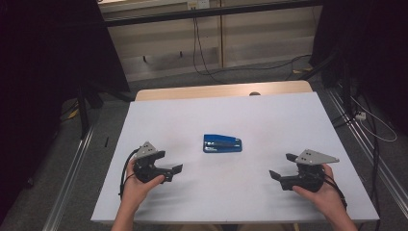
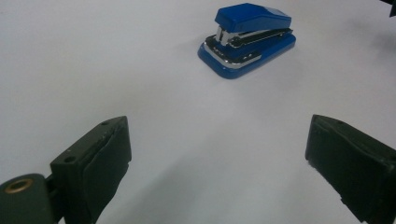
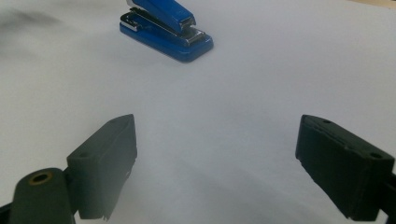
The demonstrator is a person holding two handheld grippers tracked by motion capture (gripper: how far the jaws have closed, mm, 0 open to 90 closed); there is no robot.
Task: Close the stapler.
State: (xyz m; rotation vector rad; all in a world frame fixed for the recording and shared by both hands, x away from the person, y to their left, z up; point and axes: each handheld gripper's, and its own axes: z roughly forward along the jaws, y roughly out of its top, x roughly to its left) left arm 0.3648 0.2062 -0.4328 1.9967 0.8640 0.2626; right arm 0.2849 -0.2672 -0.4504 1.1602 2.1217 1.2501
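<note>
black jaws of my left gripper [image 1: 174, 173] stand wide apart w/ nothing between them, just bare white tabletop [image 1: 269, 115] showing thru the gap. my left hand [image 1: 137, 188] wraps the body from behind, grey three-cornered plate on top, cable looping off the back. it sits near the front left of the table, pointing right & a bit inward. same story on the other side: my right gripper [image 1: 281, 166] is spread wide, empty, held by my right hand [image 1: 323, 190] near the front right, pointing left toward the middle.

in the left gripper view the pads [image 2: 106, 161] frame plain white surface, and the blue stapler [image 2: 246, 39] lies ahead & slightly right, well apart from the jaws. in the right gripper view it lies ahead & to the left [image 3: 166, 28], also well apart.

from the high view the stapler [image 1: 222, 143] rests flat about mid-table, lengthwise left-right, roughly between the 2 grippers but farther from me than both. it's closed, chrome trim along the base. neither gripper touches it. beyond the white top a wooden table edge [image 1: 216, 91] shows, then grey floor w/ cables.
</note>
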